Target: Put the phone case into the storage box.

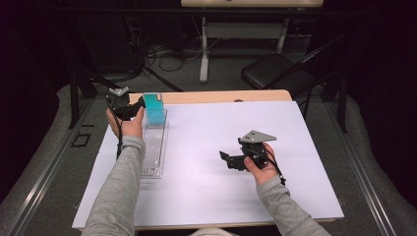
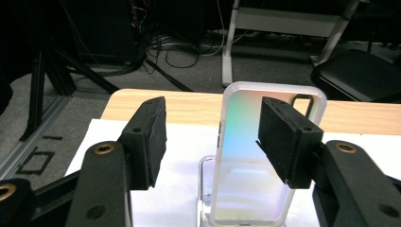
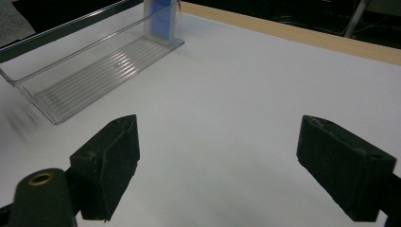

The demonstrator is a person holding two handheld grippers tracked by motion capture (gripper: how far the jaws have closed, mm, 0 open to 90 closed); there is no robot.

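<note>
A translucent phone case (image 1: 154, 112), teal from above, stands upright at the far end of a clear ribbed tray (image 1: 153, 162) on the left of the table. My left gripper (image 1: 139, 106) is level with the case from its left side. In the left gripper view the iridescent case (image 2: 241, 156) stands in the tray (image 2: 204, 165) just beyond the open left gripper (image 2: 213, 137); the right pad overlaps it and the left pad is well apart. My right gripper (image 1: 227, 158) rests low over the white sheet at centre right. In its own view that gripper (image 3: 217, 156) is open, with nothing between its jaws.
A white sheet (image 1: 221, 132) covers the table, with a wooden strip (image 1: 226, 96) along the far edge. The tray (image 3: 85, 80) and case (image 3: 161, 19) lie to the upper left in the right gripper view. A black folding chair (image 1: 275, 73) and floor cables are beyond the table.
</note>
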